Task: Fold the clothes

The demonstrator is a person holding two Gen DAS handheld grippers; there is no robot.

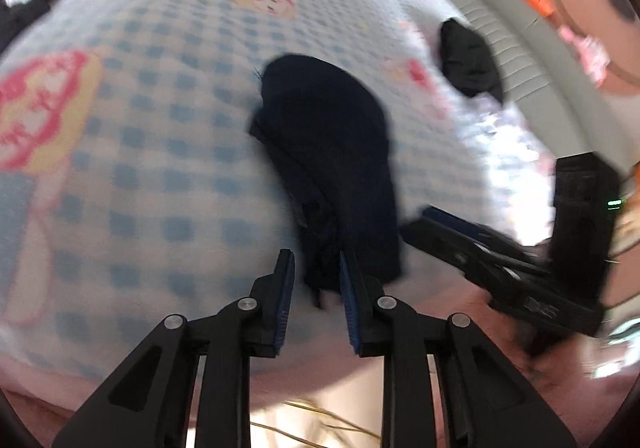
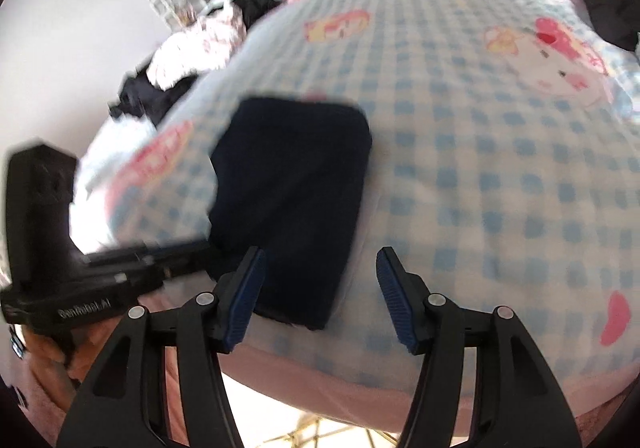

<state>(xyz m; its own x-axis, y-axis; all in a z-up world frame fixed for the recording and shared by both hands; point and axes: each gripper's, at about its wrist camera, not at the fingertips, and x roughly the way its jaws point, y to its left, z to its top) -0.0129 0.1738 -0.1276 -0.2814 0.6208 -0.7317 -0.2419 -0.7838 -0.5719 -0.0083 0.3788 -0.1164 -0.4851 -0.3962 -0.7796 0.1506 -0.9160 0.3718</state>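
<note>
Navy garment [image 2: 292, 199] folded, flat near bed [image 2: 480, 167] front edge; heap [image 2: 192, 43] at far left corner unfolded. Left tongs [image 1: 316, 280] narrow, right tongs [image 2: 320, 288] wide, both empty.

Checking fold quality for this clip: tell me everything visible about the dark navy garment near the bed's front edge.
The dark navy folded fabric garment is a compact, roughly rectangular bundle of soft matte cloth lying flat on the blue-and-white checked cartoon-print bedspread, near its front edge. In the left wrist view its near end looks bunched and creased, lying between the left gripper fingers; contact is unclear. The right gripper is open, its inner finger over the garment's near edge.
</note>
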